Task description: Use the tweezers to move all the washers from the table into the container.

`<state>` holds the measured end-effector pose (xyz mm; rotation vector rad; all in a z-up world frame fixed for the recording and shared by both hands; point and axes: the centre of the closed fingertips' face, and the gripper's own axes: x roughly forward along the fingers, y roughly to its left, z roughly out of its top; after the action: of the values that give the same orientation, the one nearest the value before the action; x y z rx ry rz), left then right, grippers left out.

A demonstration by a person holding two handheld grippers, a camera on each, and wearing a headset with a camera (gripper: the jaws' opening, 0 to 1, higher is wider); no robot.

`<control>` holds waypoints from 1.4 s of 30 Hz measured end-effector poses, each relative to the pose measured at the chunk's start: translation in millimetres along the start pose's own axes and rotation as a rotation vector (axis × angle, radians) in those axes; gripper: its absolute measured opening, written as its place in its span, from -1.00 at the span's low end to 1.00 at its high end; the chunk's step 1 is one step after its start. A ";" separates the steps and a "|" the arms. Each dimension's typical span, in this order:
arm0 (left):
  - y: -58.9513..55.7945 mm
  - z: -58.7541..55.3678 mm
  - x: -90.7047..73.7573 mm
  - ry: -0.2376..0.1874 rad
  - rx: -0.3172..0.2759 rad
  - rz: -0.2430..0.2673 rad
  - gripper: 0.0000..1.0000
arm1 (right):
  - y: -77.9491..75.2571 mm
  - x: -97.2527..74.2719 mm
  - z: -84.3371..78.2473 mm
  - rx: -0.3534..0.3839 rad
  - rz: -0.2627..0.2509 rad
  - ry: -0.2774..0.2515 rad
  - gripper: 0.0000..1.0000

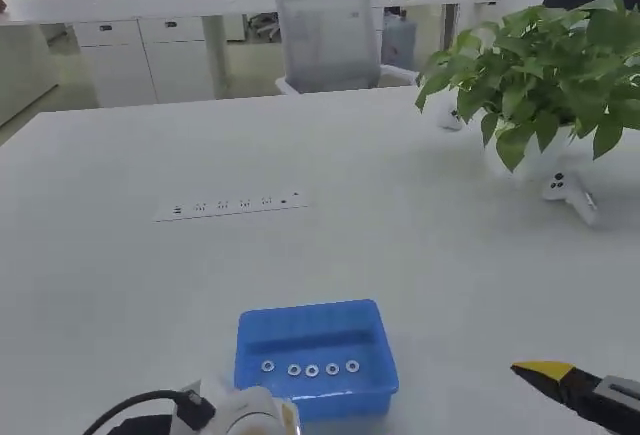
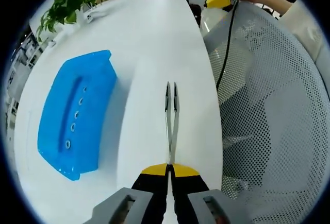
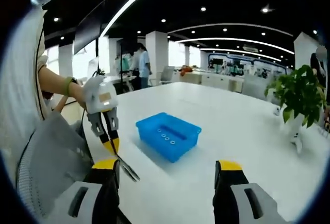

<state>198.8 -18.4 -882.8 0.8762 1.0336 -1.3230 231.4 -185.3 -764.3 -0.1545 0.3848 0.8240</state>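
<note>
the left tool (image 2: 167,171) is clamped on tweezers (image 2: 170,121) above the desk (image 1: 400,245), near-left of a blue container (image 1: 300,323) holding five washers (image 1: 311,369). the right tool (image 3: 166,166) stands wide.

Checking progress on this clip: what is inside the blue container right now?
Five washers lie in a row on the floor of the blue container. The rest of the visible floor is bare blue. In the head view its near wall hides a thin strip of floor.
</note>
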 end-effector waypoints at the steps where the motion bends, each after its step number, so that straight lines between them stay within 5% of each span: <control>1: 0.4 -1.2 1.0 0.017 -0.015 -0.002 -1.00 | 0.2 0.9 -0.5 -0.009 -0.002 0.002 0.47; 6: -1.7 -1.4 -1.9 0.037 -0.036 0.004 -0.99 | 7.5 7.3 -0.8 -0.043 0.010 0.001 0.48; 10: -3.1 -2.8 -7.5 0.002 -0.120 0.037 -0.80 | 6.3 8.1 -8.2 -0.029 0.021 0.020 0.54; 13: -0.8 -1.7 -19.8 -0.100 -0.227 0.099 -0.68 | 3.8 7.2 -7.3 0.017 0.022 0.001 0.61; 18: 1.0 -13.7 -52.0 -0.337 -0.469 0.212 -0.38 | -4.9 4.2 -2.8 0.077 -0.013 -0.042 0.67; 23: -1.8 -23.8 -78.2 -0.547 -0.646 0.292 -0.10 | -12.0 3.2 -4.7 0.047 -0.069 -0.023 0.72; 28: 9.5 -31.9 -116.3 -0.774 -0.769 0.481 0.25 | -14.5 2.1 -3.2 0.017 -0.099 -0.019 0.81; 31: 16.1 -24.1 -138.6 -0.941 -0.804 0.526 0.36 | -17.8 0.5 0.2 0.019 -0.114 -0.039 0.81; 37: 26.1 -24.6 -166.4 -1.030 -0.759 0.692 0.71 | -15.0 1.0 3.6 -0.020 -0.118 -0.044 0.87; 40: 26.9 -25.8 -173.1 -1.052 -0.743 0.739 0.93 | -16.2 -0.7 9.0 -0.032 -0.129 -0.071 0.92; 42: 29.1 -24.0 -182.4 -1.128 -0.765 0.732 0.97 | -15.6 -2.8 15.9 -0.012 -0.121 -0.112 0.91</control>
<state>232.0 66.6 -720.3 -0.1533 0.1852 -0.5081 245.5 -193.2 -748.7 -0.1404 0.2626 0.7118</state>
